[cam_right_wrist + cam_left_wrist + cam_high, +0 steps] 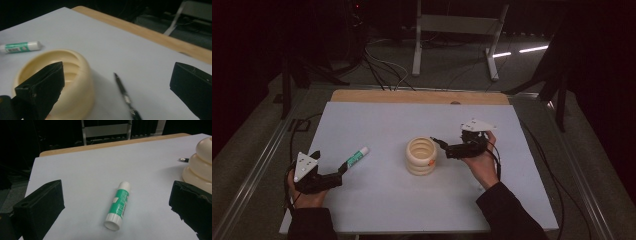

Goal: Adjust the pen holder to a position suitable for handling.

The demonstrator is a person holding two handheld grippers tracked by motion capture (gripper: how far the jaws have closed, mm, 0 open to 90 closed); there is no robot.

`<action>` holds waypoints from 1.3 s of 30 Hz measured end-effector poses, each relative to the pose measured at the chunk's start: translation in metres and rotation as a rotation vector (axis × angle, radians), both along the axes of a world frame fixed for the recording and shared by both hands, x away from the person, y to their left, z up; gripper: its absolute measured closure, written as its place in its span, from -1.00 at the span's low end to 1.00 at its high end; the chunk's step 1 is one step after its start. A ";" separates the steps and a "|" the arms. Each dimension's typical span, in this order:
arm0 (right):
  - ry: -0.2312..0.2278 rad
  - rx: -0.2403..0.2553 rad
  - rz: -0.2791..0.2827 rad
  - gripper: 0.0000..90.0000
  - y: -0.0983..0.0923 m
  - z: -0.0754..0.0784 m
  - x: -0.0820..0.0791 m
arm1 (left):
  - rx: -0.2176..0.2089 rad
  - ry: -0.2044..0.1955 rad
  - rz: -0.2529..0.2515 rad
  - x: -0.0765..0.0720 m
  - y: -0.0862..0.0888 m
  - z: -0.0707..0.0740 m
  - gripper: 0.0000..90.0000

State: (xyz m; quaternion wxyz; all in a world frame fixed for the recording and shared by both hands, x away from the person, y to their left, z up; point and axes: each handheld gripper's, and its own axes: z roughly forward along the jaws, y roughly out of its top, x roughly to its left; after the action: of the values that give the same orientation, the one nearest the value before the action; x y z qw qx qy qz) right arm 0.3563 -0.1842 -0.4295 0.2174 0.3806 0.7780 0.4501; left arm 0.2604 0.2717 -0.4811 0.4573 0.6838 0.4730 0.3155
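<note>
Left claw [343, 170] rests low on the white desk [377, 120], its jaws standing wide apart with the glue stick [118, 205] lying flat on the sheet between and just ahead of them, untouched, white cap end toward the far edge in the left gripper view. Right claw [439, 145], also spread wide and holding nothing, hovers just beside the cream ribbed cup [421, 156] at mid-desk; in the right gripper view one jaw stands over the cup's rim and a dark pen [125, 95] lies on the desk just beside the cup's wall, between the jaws. The step in hand appears to be collecting the glue stick for the cup. To do it well, the left claw should advance until the pads flank the middle of the green barrel, close squarely across it so that the round body does not roll away, lift it, then tip it upright over the cup's mouth before releasing. The right claw could steady the cup, which looks light enough to slide. Contents: the cup's ribbed interior, so far as it shows, looks empty; its floor is partly hidden by the jaw.
</note>
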 end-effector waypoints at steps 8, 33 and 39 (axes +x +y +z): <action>-0.053 0.022 -0.082 -1.00 -0.050 -0.004 -0.014 | 0.002 0.004 0.000 0.000 -0.001 0.000 -1.00; -0.045 0.054 -0.235 -1.00 -0.118 -0.043 -0.050 | 0.003 0.009 0.003 0.001 -0.001 -0.001 -1.00; -0.044 0.093 -0.264 -1.00 -0.124 -0.043 -0.056 | 0.008 0.013 0.002 0.001 -0.002 -0.001 -1.00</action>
State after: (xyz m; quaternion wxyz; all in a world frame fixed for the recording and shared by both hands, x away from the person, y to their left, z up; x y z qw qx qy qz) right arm 0.3002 -0.3087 -0.4728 0.2736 0.4793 0.6947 0.4613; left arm 0.2616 0.2702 -0.4818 0.4511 0.6871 0.4753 0.3137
